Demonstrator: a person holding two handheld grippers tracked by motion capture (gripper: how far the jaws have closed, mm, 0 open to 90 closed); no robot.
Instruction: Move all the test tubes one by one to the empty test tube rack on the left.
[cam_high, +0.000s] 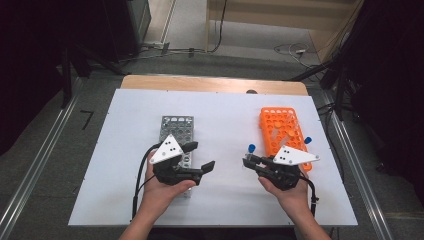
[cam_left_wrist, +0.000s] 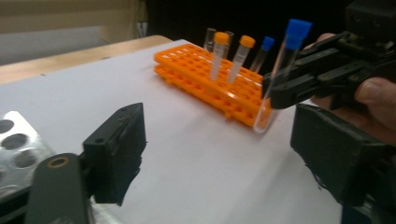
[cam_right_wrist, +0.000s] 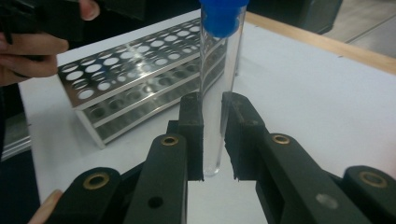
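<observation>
Blue-capped tube (cam_right_wrist: 219, 84) stands upright, clamped in the right gripper (cam_high: 248, 161), between the orange rack (cam_high: 282, 131) and the metal rack (cam_high: 176, 131); left gripper (cam_high: 200, 156), jaws apart and empty, faces it from nearby

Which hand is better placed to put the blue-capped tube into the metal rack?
Right: its tool is clamped on the tube. The left tool is open and empty, beside the metal rack.
</observation>
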